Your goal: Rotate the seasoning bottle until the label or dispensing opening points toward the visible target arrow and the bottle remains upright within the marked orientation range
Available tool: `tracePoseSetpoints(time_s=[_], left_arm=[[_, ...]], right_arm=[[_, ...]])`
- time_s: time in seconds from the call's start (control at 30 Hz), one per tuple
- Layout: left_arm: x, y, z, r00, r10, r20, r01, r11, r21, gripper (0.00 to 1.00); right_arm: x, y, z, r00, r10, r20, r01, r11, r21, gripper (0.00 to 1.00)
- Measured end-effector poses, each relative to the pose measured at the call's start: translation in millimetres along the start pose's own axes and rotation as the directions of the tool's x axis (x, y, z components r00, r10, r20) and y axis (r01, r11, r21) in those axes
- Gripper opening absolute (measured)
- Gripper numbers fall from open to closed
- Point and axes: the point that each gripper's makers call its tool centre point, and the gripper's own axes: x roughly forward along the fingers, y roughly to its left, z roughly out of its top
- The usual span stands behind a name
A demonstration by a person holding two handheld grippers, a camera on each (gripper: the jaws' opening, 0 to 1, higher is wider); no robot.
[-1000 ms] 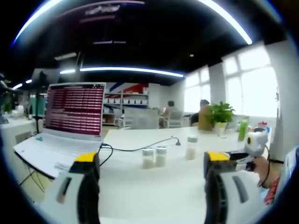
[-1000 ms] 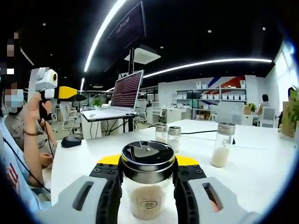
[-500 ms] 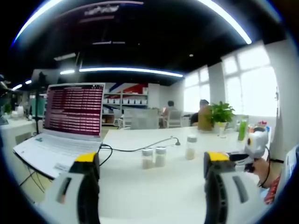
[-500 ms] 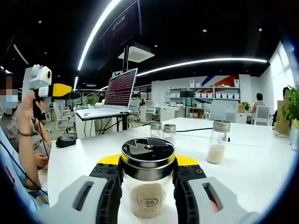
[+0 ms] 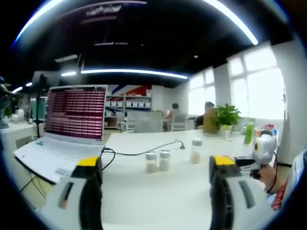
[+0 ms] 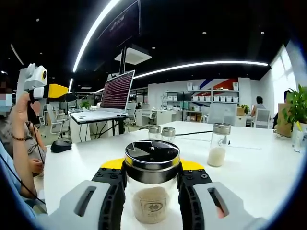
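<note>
two jaws of the right gripper are clenched on the seasoning bottle, one on either side of its glass body just under the dark metal lid, with pale powder and a small round label facing the camera. the bottle stands upright at the near edge of the white table, well apart from the three other shakers further back and from the open laptop beyond them. no target arrow or marked range can be made out on the table here, so which way to turn cannot be read off. to do the turn well, the grip looks best kept low and square on the glass, rolling about the bottle's own axis rather than tipping the wrist, since a tilt would spill the upright condition; slow enough that the smooth glass does not slip in the pads. the left gripper hangs released, its jaws wide apart and holding nothing, looking across the table towards the pair of small shakers and the cable; it also shows raised at the far left of the right gripper view, in the person's hand.
</note>
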Motion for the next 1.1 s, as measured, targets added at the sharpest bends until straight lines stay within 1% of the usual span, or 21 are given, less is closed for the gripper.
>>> tracePoseSetpoints(time_s=[0.1,0.27,0.3,0.33,0.37,0.4,0.43,0.47,0.53,0.63,0.7,0.73,0.8,0.9,1.07,1.1], left_arm=[[0.3,0.1,0.0,1.000,0.003,-0.001,-0.003,1.000,0.000,0.98],[0.7,-0.6,0.3,1.000,0.002,-0.001,-0.002,1.000,0.001,0.98],[0.7,-0.4,0.5,1.000,0.002,0.000,-0.002,1.000,0.001,0.98],[0.7,-0.3,0.4,1.000,0.002,0.000,-0.002,1.000,0.001,0.98],[0.8,-0.2,0.2,1.000,0.002,-0.001,-0.002,1.000,0.001,0.98],[0.9,0.1,0.1,1.000,0.004,-0.002,-0.004,1.000,0.000,0.98],[1.0,0.3,0.1,1.000,0.005,-0.002,-0.005,1.000,0.000,0.98],[1.1,0.4,0.1,1.000,0.006,-0.001,-0.006,1.000,0.000,0.98],[1.3,-0.2,-0.2,1.000,0.005,-0.002,-0.005,1.000,-0.001,0.98],[1.4,-1.3,-0.3,1.000,0.003,-0.003,-0.003,1.000,0.002,0.98],[1.0,-1.9,0.4,1.000,0.002,-0.001,-0.002,1.000,0.003,0.98],[0.9,-1.9,0.5,1.000,0.002,-0.001,-0.002,1.000,0.003,0.98],[0.7,-1.5,0.7,1.000,0.003,-0.001,-0.003,1.000,0.005,0.98],[0.7,-0.3,1.2,1.000,0.003,0.003,-0.003,1.000,0.001,0.98],[1.9,1.1,-1.3,1.000,0.005,-0.004,-0.005,1.000,-0.004,0.98],[1.8,0.5,-1.6,1.000,0.003,-0.006,-0.003,1.000,-0.004,0.98]], right_arm=[[1.0,-0.5,0.2,1.000,-0.019,-0.008,0.019,1.000,-0.005,0.41],[1.2,-1.7,-0.8,1.000,-0.019,-0.022,0.018,0.999,-0.036,0.42],[1.7,-0.6,-0.1,1.000,-0.010,-0.021,0.009,0.999,-0.040,0.47],[2.7,3.8,4.3,1.000,0.019,0.005,-0.019,1.000,-0.018,0.57],[2.5,4.8,7.0,0.999,0.027,0.018,-0.027,1.000,0.011,0.70],[1.3,2.4,9.1,1.000,0.020,0.022,-0.020,1.000,0.006,0.82],[0.1,2.1,10.8,1.000,0.018,0.026,-0.018,1.000,-0.003,0.82],[-1.2,1.5,12.7,0.999,0.017,0.031,-0.017,1.000,-0.015,0.80],[-2.4,-0.4,14.3,0.999,0.020,0.033,-0.019,1.000,-0.011,0.82],[-3.4,-1.7,11.9,0.999,0.027,0.020,-0.026,1.000,-0.003,0.84],[-3.4,-2.9,7.4,1.000,0.030,-0.007,-0.030,1.000,-0.009,0.85],[-3.1,-2.2,4.0,0.999,0.040,-0.030,-0.041,0.999,-0.012,0.86],[-3.1,0.0,3.3,0.997,0.062,-0.037,-0.063,0.998,-0.010,0.89],[-4.1,3.8,3.6,0.994,0.094,-0.049,-0.095,0.995,-0.035,0.92],[-6.9,6.0,10.9,0.988,0.147,-0.055,-0.149,0.988,-0.037,0.95],[-8.3,6.1,15.2,0.986,0.160,-0.043,-0.162,0.986,-0.035,0.95]])
